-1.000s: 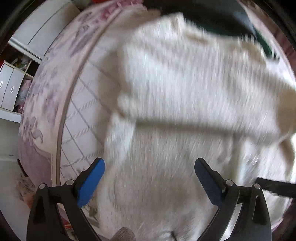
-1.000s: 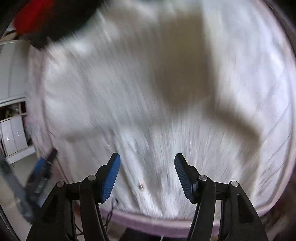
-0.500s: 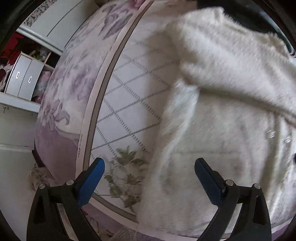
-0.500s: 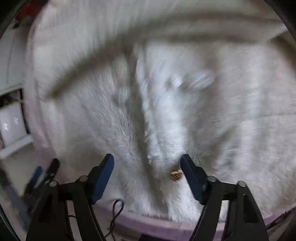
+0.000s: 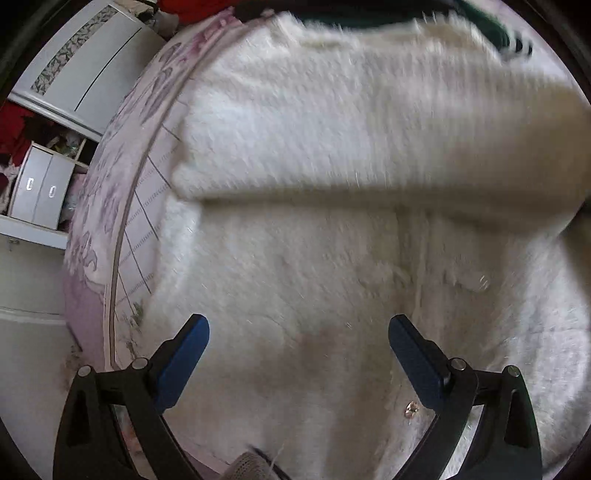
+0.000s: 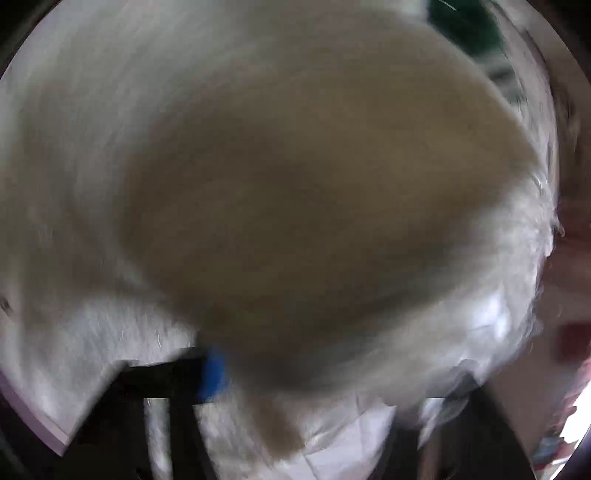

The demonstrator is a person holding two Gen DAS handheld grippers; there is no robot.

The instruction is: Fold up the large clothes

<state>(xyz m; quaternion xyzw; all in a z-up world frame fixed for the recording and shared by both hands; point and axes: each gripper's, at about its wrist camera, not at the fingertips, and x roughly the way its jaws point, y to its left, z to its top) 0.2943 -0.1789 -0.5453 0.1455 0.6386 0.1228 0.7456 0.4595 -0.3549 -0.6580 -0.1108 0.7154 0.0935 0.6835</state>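
A large fluffy white sweater (image 5: 332,240) lies spread on a bed, with one part folded across its upper half as a thick band (image 5: 369,140). My left gripper (image 5: 298,334) is open and empty, hovering just above the sweater's lower part. In the right wrist view the image is heavily blurred: a mass of white fluffy fabric (image 6: 314,203) fills the frame right in front of the camera and covers the fingers. Only one blue pad (image 6: 212,374) of the right gripper shows, so I cannot tell how its jaws stand.
The bed cover (image 5: 144,221) has a purple floral border and a diamond grid pattern; its edge runs down the left. White cabinets and drawers (image 5: 40,192) stand beyond it on the left. A dark green garment (image 5: 491,26) lies at the far top right.
The left gripper moved right, from over the sweater's left edge to over its middle. The right view went from clear open fingers above the sweater to fabric pressed up against the camera.
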